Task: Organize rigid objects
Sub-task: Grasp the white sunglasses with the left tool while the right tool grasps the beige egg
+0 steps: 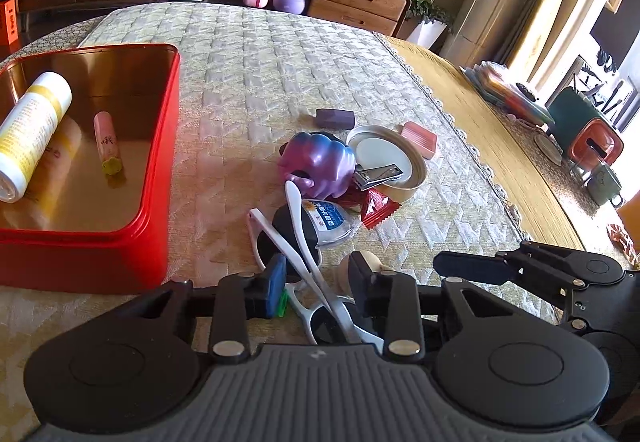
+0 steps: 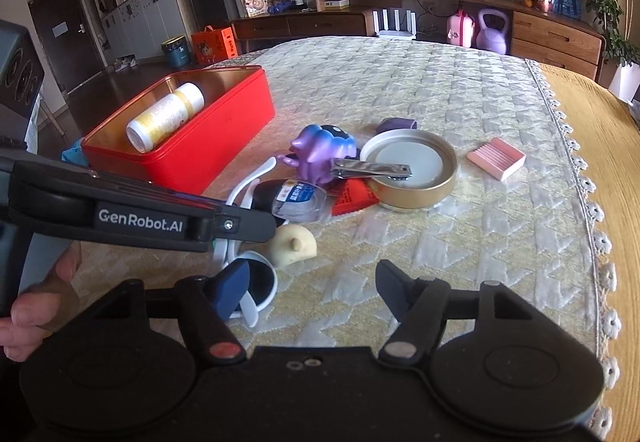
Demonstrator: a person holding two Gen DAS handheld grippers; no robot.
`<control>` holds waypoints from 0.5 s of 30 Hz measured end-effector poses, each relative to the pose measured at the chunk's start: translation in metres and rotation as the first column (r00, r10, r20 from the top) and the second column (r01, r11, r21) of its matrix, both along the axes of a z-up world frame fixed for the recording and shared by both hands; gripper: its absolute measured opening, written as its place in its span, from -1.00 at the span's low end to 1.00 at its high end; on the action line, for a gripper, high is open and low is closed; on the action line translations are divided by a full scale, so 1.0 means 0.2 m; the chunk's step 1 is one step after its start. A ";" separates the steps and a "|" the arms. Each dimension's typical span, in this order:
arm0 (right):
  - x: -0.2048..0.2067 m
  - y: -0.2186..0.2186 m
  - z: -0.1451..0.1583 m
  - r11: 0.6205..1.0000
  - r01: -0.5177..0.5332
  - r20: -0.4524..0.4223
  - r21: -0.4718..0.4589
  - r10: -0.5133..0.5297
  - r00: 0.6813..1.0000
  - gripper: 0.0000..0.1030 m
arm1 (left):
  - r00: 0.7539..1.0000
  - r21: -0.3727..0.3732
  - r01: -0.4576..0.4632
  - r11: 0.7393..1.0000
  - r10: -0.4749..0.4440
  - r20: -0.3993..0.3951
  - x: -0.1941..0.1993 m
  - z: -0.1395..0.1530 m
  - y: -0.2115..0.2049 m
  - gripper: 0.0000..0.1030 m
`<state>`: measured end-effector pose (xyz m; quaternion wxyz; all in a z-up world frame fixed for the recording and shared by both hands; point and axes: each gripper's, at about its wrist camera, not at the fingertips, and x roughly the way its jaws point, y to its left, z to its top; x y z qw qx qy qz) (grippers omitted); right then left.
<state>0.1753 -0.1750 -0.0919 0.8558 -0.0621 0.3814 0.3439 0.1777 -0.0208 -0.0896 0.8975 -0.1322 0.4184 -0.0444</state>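
Red tin [image 1: 152, 146] sat at the left of the quilted table cover [image 1: 280, 54], open, its near wall and right wall standing clear of the clutter. Inside it lay a white and yellow bottle [image 1: 28, 130] against the left side and a pink tube [image 1: 107, 142] toward the middle; the right half of its floor was bare. A strip of bare cover ran between the tin's right wall and the pile. The far half of the cover was open as well. The lace edge [image 2: 576, 146] of the cover ran down the right, with a yellow cloth beyond it.

The pile lay mid-table: a purple figure [image 1: 320, 162], touching a gold lid [image 1: 400, 166] with nail clippers [image 1: 378, 175] resting across its rim. A red wrapper [image 1: 376, 206] was partly under the lid. A purple block [image 1: 335, 118] lay behind and a pink ridged block [image 2: 496, 158] just right of the lid, apart from it. A clear packet with a blue label [image 1: 328, 222] lay over the white sunglasses [image 1: 304, 242].

Left gripper [image 1: 316, 278] was partly closed around the folded arms of the sunglasses; a blue pad [image 1: 276, 286] stood at one side of the frame, but whether the pads pressed on it could not be told. A cream wooden piece [image 2: 292, 240] lay just beside the sunglasses, close to the far finger.

Right gripper [image 2: 312, 290] was spread, with bare cover between its fingers; its left finger overlapped one sunglasses lens [image 2: 260, 282] in the right wrist view. A hand [image 2: 32, 306] held the left gripper's handle at the lower left.
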 end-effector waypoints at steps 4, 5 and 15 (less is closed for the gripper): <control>0.04 0.04 -0.01 1.000 -0.008 -0.021 0.016 0.009 1.000 0.12 | 1.000 -0.017 -0.001 1.000 0.001 -0.009 0.01 0.00 0.01 -0.36; 0.04 0.05 -0.02 1.000 -0.013 -0.025 0.020 0.014 1.000 0.06 | 1.000 -0.027 -0.002 1.000 0.002 -0.014 0.01 0.00 0.01 -0.36; 0.06 0.08 -0.04 0.999 -0.031 -0.032 0.045 0.032 0.999 -0.32 | 0.998 -0.070 -0.045 0.997 0.042 -0.041 0.03 -0.02 0.05 -0.67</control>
